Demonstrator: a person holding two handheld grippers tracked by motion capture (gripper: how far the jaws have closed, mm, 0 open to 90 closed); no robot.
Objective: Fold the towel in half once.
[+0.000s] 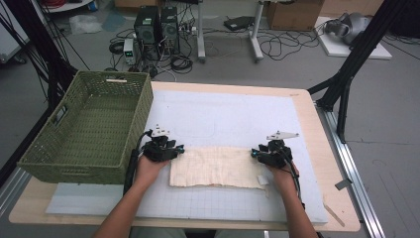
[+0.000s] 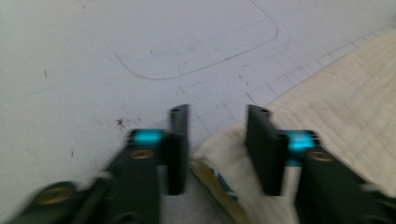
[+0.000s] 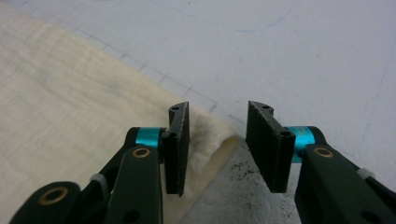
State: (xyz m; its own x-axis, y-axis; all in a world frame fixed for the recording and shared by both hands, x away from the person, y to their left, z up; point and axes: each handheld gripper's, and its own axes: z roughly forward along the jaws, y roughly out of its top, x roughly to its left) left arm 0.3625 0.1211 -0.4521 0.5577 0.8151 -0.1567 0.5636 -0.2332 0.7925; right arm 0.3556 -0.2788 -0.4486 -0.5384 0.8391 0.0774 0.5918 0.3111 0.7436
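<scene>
Between both grippers, cloth [image 1: 215, 167] lengthwise across

green basket [image 1: 89, 130] walls off left, mat [image 1: 237, 116] beyond cloth [image 1: 215, 166] bare

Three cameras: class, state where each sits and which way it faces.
High view: above the person's side, facing forward and down on the cloth; forearms, left gripper, right gripper show.
Left gripper view: looks along its parted jaws at a cloth corner.
Right gripper view: along its parted jaws at another corner.
All share the cloth and white mat.
</scene>
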